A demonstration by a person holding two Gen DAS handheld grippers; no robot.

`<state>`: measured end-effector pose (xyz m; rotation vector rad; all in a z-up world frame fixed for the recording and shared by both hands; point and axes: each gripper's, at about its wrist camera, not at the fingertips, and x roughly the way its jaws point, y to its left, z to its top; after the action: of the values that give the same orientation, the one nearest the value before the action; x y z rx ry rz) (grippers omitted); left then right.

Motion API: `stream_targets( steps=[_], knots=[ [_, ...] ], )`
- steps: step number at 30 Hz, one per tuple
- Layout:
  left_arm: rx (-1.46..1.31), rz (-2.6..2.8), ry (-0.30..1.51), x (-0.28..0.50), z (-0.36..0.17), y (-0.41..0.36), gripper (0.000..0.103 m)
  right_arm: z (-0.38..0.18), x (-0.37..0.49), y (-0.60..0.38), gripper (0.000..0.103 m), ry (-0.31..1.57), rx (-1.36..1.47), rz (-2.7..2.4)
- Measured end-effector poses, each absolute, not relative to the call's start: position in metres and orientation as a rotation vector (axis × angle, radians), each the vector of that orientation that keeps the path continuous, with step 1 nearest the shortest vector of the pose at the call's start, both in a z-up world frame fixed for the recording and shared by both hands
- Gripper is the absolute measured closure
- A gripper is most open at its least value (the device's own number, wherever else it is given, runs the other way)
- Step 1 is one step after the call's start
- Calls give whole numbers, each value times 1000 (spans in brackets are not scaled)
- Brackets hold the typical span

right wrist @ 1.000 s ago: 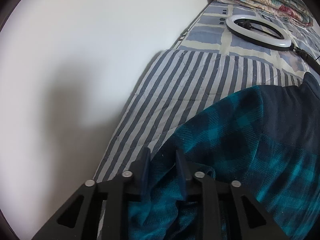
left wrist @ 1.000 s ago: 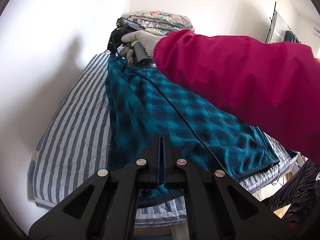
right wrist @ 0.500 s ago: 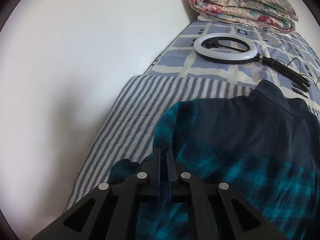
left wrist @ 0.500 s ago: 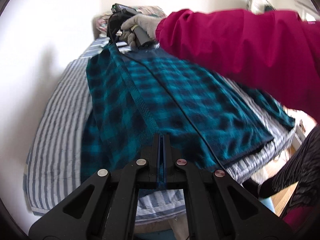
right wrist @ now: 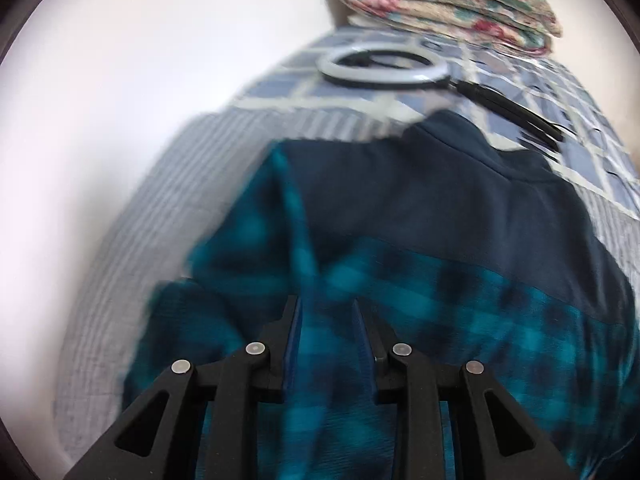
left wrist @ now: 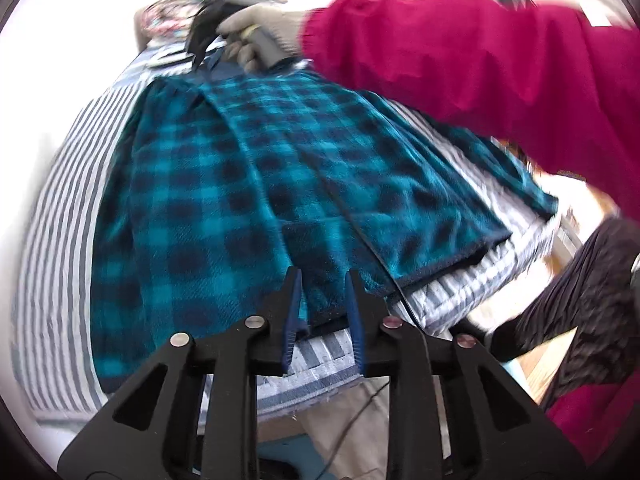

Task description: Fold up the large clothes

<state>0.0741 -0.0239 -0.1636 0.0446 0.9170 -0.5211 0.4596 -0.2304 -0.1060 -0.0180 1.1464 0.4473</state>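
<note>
The left gripper (left wrist: 322,280) hangs over the near hem of a teal-and-black plaid fleece jacket (left wrist: 224,184), its jaws parted and just opened; fabric shows in the gap, but the blue pads do not press on it. The right gripper (right wrist: 326,308), seen from its own camera, is likewise parted, jaws freshly opened above the plaid; motion blur makes it hard to say whether cloth touches either pad. In the left wrist view that same gripper is a dark smear in a gloved hand (left wrist: 256,30) at the jacket's far end, its fingers impossible to make out.

The jacket lies spread on a striped sheet (left wrist: 60,208) covering the bed, navy yoke and collar (right wrist: 452,148) toward the far end, one front panel folded over along a long dark edge. A crimson sleeve (left wrist: 480,68) crosses the upper right and hides the far right side of the garment. The lower right hem reaches the mattress edge, where the sheet drops away; to the left, a wide band of bare stripes runs to the white wall (right wrist: 120,80).

Beyond the collar a ring light (right wrist: 380,68) lies flat on a checked blue cover (right wrist: 580,152), its handle touching or just beside the collar. A folded floral quilt (right wrist: 444,0) sits against the wall, partly cut off by the frame.
</note>
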Motion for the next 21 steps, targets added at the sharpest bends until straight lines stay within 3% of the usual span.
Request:
stream_targets(
  steps=[3,5,12,18,19,20,21],
  knots=[
    [-46,-407,910,84,-163,5,80,-93,449,-204,66,1126,-66,549],
    [-146,-296,940,94,-171,35,63,-94,445,-182,58,1130,-129,575],
    [-387,-218,1074,106,-213,82,62,-117,445,-130,58,1163,-310,594],
    [-374,-218,1115,112,-228,74,63,-124,435,-102,58,1134,-468,597],
    [-382,-215,1116,111,-228,76,65,-124,434,-99,58,1127,-483,596],
    [-388,-214,1113,112,-229,76,83,-124,435,-96,58,1122,-498,595],
    [-382,-210,1120,113,-230,76,94,-125,436,-93,58,1121,-513,596]
  ],
)
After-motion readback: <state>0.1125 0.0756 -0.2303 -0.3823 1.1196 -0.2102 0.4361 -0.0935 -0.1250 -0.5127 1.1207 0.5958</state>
